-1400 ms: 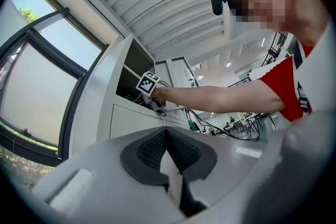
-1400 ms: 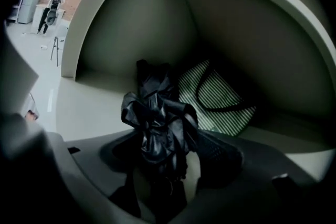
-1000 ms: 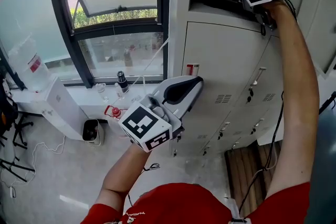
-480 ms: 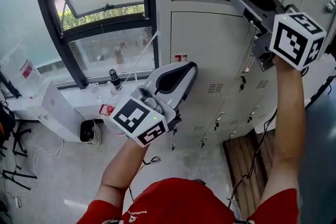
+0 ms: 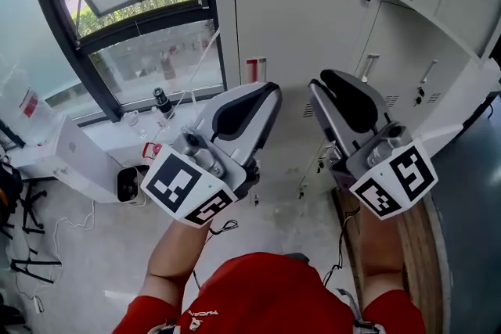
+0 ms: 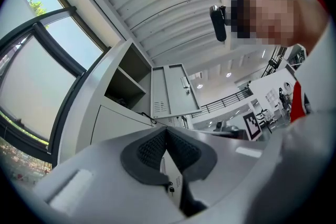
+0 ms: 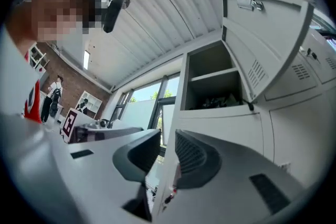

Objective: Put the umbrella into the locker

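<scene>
Tool left (image 5: 266,95), tool right (image 5: 321,90), tilted upward.

Dark-framed window (image 5: 125,12), black bottle (image 5: 161,102) on its sill, white cable (image 5: 77,224) on pale floor (image 5: 102,266)

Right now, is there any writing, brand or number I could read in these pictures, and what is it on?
Nothing reads clearly.
Red shirt: white print at the bottom edge, cut off and too small to read.
Red-and-white sticker on the locker front: too small to read.
Red label on the clear jug: blurred.
Marker cubes: black-and-white square patterns, not letters.
</scene>
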`<state>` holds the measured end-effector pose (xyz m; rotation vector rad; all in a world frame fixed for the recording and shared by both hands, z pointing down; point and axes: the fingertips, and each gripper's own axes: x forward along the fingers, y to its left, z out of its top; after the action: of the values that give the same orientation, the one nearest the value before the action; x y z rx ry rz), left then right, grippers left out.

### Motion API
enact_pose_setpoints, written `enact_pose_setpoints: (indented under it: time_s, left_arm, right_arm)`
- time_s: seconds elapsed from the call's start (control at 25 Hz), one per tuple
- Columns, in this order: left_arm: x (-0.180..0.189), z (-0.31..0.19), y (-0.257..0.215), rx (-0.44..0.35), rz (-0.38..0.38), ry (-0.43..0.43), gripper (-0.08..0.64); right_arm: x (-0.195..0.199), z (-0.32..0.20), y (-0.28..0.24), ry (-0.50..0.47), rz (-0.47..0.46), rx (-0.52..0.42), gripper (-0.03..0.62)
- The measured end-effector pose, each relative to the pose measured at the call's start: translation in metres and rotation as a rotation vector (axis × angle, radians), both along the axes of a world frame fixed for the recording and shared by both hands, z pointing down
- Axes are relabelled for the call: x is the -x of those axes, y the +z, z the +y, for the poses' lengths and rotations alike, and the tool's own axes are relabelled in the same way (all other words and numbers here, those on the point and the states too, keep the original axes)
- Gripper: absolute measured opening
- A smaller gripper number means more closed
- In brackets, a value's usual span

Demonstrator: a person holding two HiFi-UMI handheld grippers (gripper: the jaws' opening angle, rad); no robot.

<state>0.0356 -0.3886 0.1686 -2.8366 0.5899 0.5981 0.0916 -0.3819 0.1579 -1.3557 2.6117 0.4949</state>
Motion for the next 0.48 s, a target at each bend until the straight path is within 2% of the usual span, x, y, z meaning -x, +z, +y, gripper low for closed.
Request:
enact_pose_setpoints:
  time_s: [0.2,0.36,0.48]
  left_arm:
    - [-0.002,0.006,0.015,-0.001,-0.031,-0.024,0.005]
    - [-0.001,0.004,0.035,0.012,-0.068,-0.046,0.005]
    - [0.0,0.003,0.051,0.037,-0.088,-0.056,0.005]
  right_arm:
    - [0.012,0.007,0.041,-0.04,-0.084,0.077,0.021]
    - [0.014,0.009,0.066,-0.048,-0.151,0.123,0.005]
    - [0.013,0.009,0.077,-0.042,-0.167,0.144,0.003]
